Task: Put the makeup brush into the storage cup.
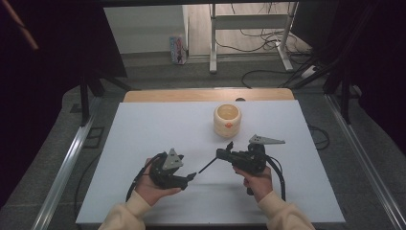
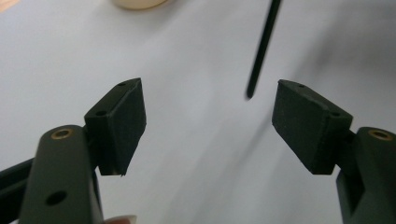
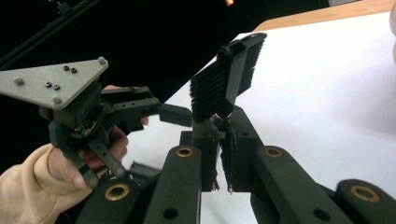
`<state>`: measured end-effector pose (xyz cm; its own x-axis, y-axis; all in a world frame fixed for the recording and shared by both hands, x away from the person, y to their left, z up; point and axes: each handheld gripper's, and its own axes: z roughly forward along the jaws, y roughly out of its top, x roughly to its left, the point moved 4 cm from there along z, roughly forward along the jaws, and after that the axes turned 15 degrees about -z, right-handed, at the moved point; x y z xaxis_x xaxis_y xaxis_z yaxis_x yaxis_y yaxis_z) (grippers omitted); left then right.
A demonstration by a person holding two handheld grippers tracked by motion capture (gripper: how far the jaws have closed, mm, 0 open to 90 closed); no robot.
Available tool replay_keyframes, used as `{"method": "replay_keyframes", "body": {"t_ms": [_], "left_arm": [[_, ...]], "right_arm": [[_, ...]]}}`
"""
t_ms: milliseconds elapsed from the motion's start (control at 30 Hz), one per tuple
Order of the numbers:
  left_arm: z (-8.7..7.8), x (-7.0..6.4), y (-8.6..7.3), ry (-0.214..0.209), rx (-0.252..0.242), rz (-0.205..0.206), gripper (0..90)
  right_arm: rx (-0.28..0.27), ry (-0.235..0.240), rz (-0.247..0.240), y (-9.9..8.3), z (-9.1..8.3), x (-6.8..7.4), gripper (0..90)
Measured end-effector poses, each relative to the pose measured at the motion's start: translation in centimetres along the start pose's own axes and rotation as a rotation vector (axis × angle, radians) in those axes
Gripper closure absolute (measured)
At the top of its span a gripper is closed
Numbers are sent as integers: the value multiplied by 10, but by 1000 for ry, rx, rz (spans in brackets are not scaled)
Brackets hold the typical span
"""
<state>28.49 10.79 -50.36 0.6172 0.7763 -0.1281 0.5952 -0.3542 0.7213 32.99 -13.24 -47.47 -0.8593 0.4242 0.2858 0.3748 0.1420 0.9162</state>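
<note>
1. A small black brush [image 3: 227, 74] is gripped in the right claw [image 3: 218, 154], whose jaws are pressed shut on the brush just below the bristle head; the thin handle [image 1: 207, 166] is seen from above sticking out toward the left claw [image 1: 190, 177], its tip close to that claw but not touching it

2. The brush is held above the worktop [image 1: 143, 129], in front of the cream cup [image 1: 227, 120] and apart from it

3. The left claw is held wide open with nothing between its jaws; in the left gripper view the handle tip [image 2: 252, 91] hangs beyond the gap, nearer the pad [image 2: 306, 121] at the right of that picture

4. The step in hand is judged to be a handover of the brush, or its steadying by the second claw. It would be done well if the handle were centred between the open pads before closing, the closing made square across the thin rod so that it is not flicked sideways, and the right claw's grip kept until the handle is firmly pinched

5. Only the base of the cup [image 2: 140, 3] is caught at the top edge of the left gripper view, the rest being cut off

6. The exact place where the brush is pinched is masked by the jaws, and whether anything lies inside the cup cannot be made out
</note>
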Motion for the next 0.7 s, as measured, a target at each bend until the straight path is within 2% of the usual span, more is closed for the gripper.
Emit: {"method": "replay_keyframes", "body": {"t_ms": [167,433,700], "left_arm": [[-10,15,-7,27,3,-35,266],[-25,19,-20,63,5,-36,272],[-37,31,-36,98,20,-67,265]], "right_arm": [[-4,-8,-3,1,-3,-1,846],[-1,-18,-8,2,-8,-3,846],[-1,-28,-17,3,-12,-6,846]]}}
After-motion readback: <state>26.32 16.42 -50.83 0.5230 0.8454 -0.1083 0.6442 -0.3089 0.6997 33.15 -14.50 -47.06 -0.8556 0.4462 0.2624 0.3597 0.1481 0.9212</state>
